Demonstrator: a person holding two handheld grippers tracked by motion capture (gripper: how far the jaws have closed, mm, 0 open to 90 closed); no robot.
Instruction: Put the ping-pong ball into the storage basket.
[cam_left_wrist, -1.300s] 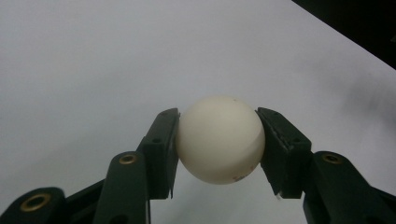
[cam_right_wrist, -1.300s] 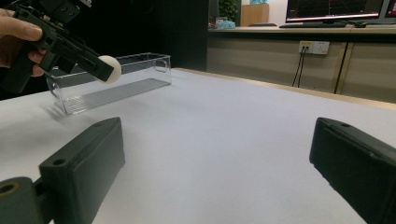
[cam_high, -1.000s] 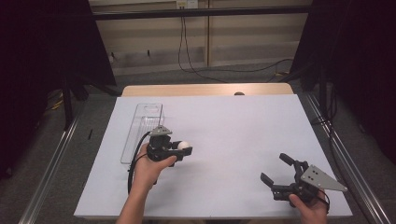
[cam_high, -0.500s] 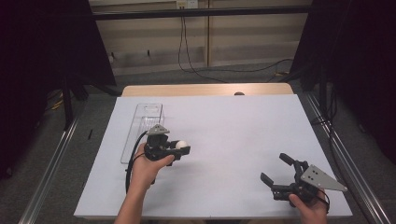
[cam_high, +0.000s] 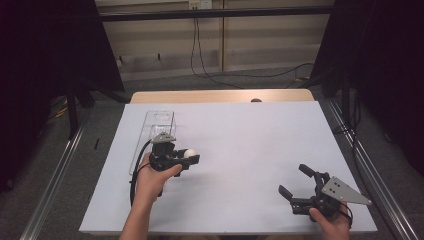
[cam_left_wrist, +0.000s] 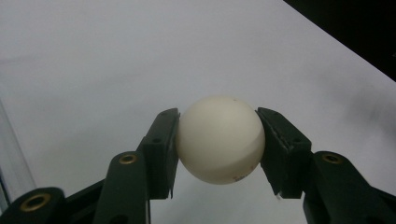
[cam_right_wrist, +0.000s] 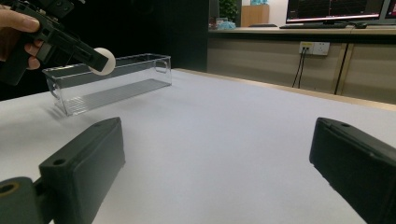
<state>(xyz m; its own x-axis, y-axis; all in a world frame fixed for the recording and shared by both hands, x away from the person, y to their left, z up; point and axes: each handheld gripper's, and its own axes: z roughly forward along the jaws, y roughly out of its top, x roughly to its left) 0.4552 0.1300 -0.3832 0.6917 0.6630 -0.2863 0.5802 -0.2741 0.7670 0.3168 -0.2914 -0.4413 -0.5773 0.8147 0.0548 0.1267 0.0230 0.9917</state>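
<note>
My left gripper (cam_high: 191, 156) is shut on a white ball (cam_high: 190, 153), held above the white table just right of a long clear plastic bin (cam_high: 156, 125). The left gripper view shows the ball (cam_left_wrist: 220, 139) clamped between the two black jaws, well off the surface. In the right gripper view the ball (cam_right_wrist: 103, 60) hangs in front of the clear bin (cam_right_wrist: 112, 81), with the left gripper (cam_right_wrist: 102, 60) coming in from the upper left. My right gripper (cam_high: 296, 181) is open near the table's front right corner, and nothing lies between its jaws.
A white sheet covers the table (cam_high: 250, 135), with a wooden edge at the far side. Metal rails run along both sides of the table. Dark curtains and cables lie beyond. A desk with monitors (cam_right_wrist: 336, 11) stands in the background of the right gripper view.
The left gripper with the ball has drifted slightly toward the person. The right gripper has stayed in place.
</note>
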